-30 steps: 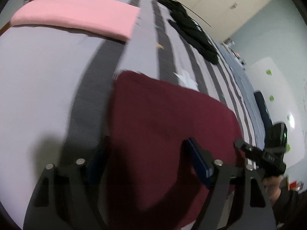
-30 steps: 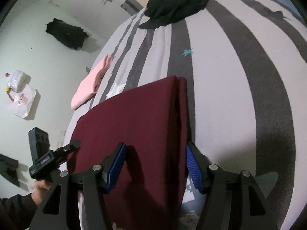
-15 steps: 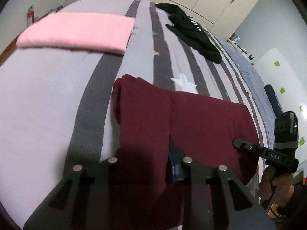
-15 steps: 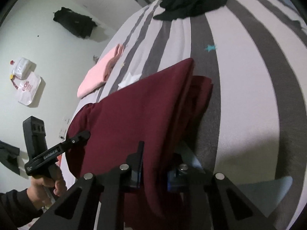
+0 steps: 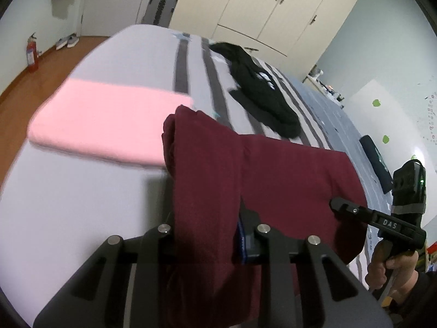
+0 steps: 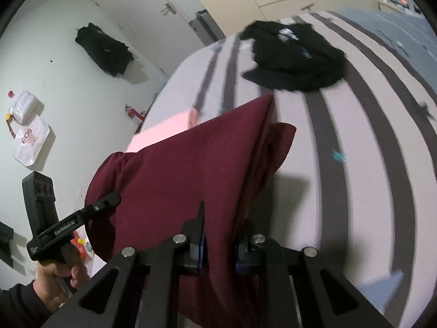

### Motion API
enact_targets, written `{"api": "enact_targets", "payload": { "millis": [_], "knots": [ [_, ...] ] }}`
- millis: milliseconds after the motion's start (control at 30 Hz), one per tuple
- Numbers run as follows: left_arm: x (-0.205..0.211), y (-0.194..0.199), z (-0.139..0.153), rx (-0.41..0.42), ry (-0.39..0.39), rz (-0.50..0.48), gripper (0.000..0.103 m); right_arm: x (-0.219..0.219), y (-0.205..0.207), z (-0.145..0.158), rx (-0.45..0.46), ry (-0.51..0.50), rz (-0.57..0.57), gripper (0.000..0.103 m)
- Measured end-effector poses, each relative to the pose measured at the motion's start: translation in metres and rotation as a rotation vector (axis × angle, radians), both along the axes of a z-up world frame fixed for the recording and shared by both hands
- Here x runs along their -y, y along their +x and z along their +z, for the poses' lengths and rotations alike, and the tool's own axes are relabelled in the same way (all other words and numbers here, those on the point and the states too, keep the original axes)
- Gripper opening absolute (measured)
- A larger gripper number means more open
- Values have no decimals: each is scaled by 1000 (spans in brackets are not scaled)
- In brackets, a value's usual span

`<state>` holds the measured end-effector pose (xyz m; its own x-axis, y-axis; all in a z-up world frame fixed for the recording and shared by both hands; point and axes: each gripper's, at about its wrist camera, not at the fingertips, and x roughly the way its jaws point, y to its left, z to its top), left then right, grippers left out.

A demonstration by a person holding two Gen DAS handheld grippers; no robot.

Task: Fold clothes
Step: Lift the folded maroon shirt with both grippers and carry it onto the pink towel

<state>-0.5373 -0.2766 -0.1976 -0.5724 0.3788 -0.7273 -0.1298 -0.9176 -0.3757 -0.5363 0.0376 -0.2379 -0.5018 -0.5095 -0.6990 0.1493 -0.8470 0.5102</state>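
A maroon garment (image 5: 286, 180), folded over, hangs off the striped bed (image 5: 114, 196) between both grippers. In the left wrist view my left gripper (image 5: 207, 229) is shut on one thick folded edge of it. At the right of that view a hand holds the right gripper (image 5: 337, 205) at the garment's other end. In the right wrist view my right gripper (image 6: 218, 235) is shut on the maroon garment (image 6: 177, 169), its blue pads pressing the cloth. The left gripper (image 6: 110, 199) shows at the left, against the cloth's far corner.
A folded pink garment (image 5: 109, 120) lies on the bed beyond the maroon one, near the bed's edge. Farther back a crumpled black garment (image 5: 259, 95) lies across the stripes. Cream wardrobe doors (image 5: 267, 8) stand behind the bed; a wooden floor (image 5: 24, 87) lies to the left.
Both grippers closed on the maroon garment's near edge, then rose, lifting it off the bed. It now hangs between them, closer to the pink garment.
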Motion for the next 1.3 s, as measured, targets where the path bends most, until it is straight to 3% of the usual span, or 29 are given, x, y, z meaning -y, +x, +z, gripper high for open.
{"api": "enact_targets", "payload": {
  "millis": [233, 467, 700, 1300],
  "knots": [
    [94, -102, 7, -29, -55, 9, 23, 92, -88, 17, -48, -32, -2, 13],
    [142, -167, -21, 6, -63, 32, 23, 167, -167, 0, -13, -57, 12, 13],
    [163, -183, -47, 59, -45, 39, 23, 190, -197, -21, 71, -54, 17, 13],
    [170, -194, -69, 89, -28, 29, 23, 189, -217, -42, 115, -15, 34, 13]
  ]
}}
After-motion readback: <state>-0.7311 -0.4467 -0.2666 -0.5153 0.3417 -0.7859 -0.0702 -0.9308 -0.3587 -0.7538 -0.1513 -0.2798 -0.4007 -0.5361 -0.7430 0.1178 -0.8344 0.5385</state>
